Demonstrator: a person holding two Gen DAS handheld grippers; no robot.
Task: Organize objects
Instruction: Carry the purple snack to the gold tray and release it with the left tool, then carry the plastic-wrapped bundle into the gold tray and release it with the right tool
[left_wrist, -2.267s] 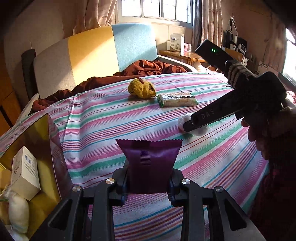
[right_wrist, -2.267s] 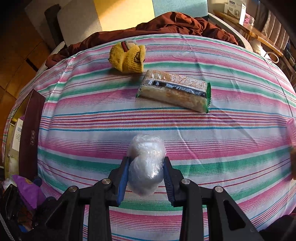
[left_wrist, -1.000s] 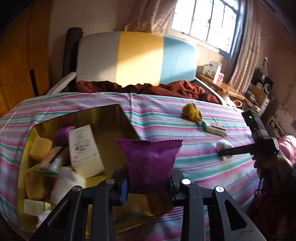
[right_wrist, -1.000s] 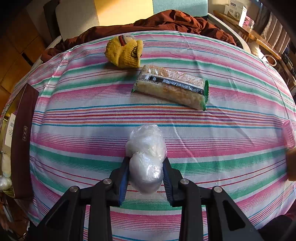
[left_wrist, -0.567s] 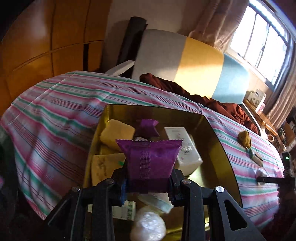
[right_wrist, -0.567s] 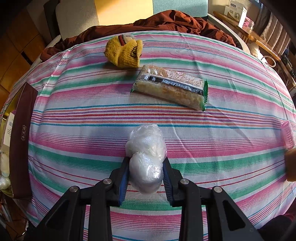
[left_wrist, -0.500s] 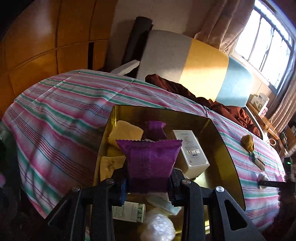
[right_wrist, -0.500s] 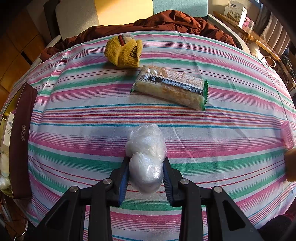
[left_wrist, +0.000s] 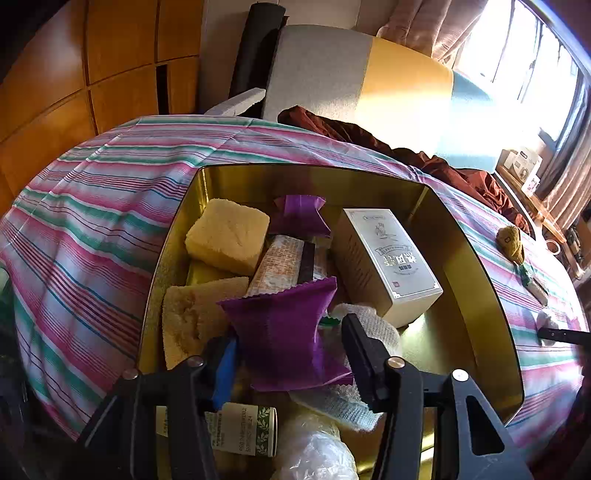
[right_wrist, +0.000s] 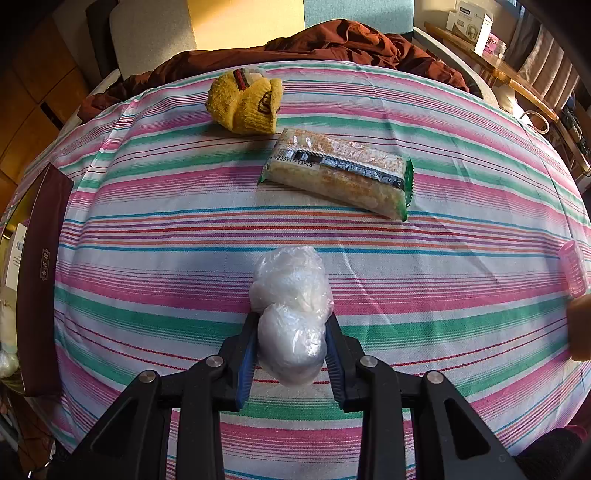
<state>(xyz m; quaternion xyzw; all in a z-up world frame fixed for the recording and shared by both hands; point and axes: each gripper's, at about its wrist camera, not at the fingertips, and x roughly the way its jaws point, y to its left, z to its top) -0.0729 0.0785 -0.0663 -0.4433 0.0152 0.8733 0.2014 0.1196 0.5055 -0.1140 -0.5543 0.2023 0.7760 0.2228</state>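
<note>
I see a bed covered by a striped sheet (right_wrist: 155, 236) in pink, green and white. On it, near the far edge, lies a yellow knit toy (right_wrist: 245, 101), and just beside that a wrapped snack bar (right_wrist: 338, 173), set at an angle. A clear plastic bundle (right_wrist: 291, 306) rests nearer to me. At the right edge sits a pink roller (right_wrist: 574, 271). A gold-lined box (left_wrist: 480, 295) stands on the sheet to the left, and a brown blanket (right_wrist: 332, 40) is bunched at the head.
</note>
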